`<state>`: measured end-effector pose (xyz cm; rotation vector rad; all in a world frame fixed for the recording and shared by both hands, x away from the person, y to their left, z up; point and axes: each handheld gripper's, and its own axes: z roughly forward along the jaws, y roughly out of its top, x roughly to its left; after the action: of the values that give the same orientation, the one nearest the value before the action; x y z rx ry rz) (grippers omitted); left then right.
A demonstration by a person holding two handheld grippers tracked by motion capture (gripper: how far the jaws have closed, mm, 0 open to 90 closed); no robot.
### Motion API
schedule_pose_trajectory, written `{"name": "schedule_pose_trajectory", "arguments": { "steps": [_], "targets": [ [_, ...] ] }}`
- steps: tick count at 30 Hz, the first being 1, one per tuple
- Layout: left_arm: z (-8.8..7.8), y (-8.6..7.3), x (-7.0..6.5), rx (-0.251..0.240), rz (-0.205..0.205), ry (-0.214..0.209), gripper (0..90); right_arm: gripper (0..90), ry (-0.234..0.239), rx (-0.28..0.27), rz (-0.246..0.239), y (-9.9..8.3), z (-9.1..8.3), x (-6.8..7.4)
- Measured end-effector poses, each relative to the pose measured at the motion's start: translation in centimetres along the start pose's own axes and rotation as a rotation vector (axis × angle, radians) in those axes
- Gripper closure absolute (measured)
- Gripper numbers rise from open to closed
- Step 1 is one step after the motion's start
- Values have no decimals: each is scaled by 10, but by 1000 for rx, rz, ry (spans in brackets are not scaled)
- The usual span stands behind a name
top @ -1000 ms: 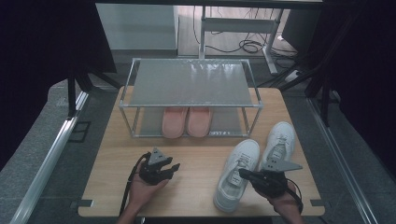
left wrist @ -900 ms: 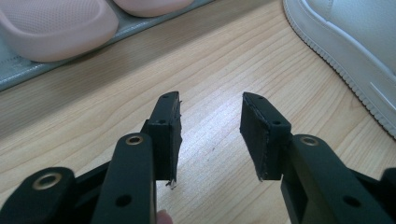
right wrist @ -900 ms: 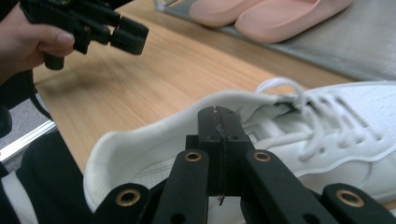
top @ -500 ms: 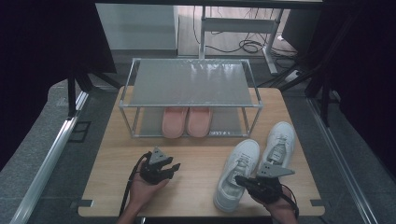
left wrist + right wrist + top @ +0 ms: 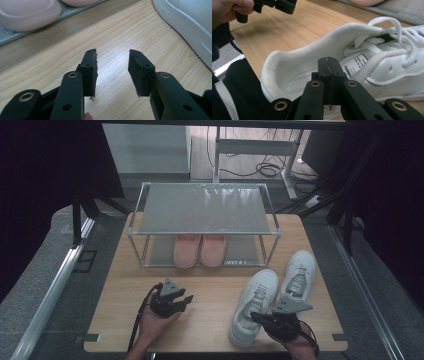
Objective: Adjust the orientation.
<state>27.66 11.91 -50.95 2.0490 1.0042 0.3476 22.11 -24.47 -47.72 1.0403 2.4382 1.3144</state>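
The near white sneaker (image 5: 254, 306) lies on the right part of the desk (image 5: 210, 285), toe pointing far and slightly right, heel toward the near edge. The right tool (image 5: 264, 319) sits at its heel; in the right gripper view its jaws are pressed flat together with nothing between them, hanging just over the open mouth of that sneaker (image 5: 342, 60), above the insole, and whether they touch the shoe cannot be told. The second white sneaker (image 5: 299, 275) lies just right of the first and a little farther off, side by side with it.

The left tool (image 5: 176, 301) rests in the left hand (image 5: 152, 322) near the middle of the desk's near edge, well left of the sneakers, its jaws standing wide apart and empty over bare wood (image 5: 112, 70).

Beyond, at the far half of the desk, stands a two-tier metal shoe rack (image 5: 205, 210). Its top shelf is bare mesh; on its lower shelf a pair of pink slippers (image 5: 200, 251) lies side by side, toes toward the near side
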Motion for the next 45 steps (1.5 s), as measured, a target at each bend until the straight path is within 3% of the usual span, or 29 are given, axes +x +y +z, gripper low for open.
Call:
{"name": "schedule_pose_trajectory", "arguments": {
  "steps": [26,45],
  "targets": [
    [4,-3,2,15,-4,9,598,900,-41,26,-1,-14,-24,-6],
    [6,-3,2,22,-6,11,599,900,-74,31,21,-22,-40,-32]
  ]
}}
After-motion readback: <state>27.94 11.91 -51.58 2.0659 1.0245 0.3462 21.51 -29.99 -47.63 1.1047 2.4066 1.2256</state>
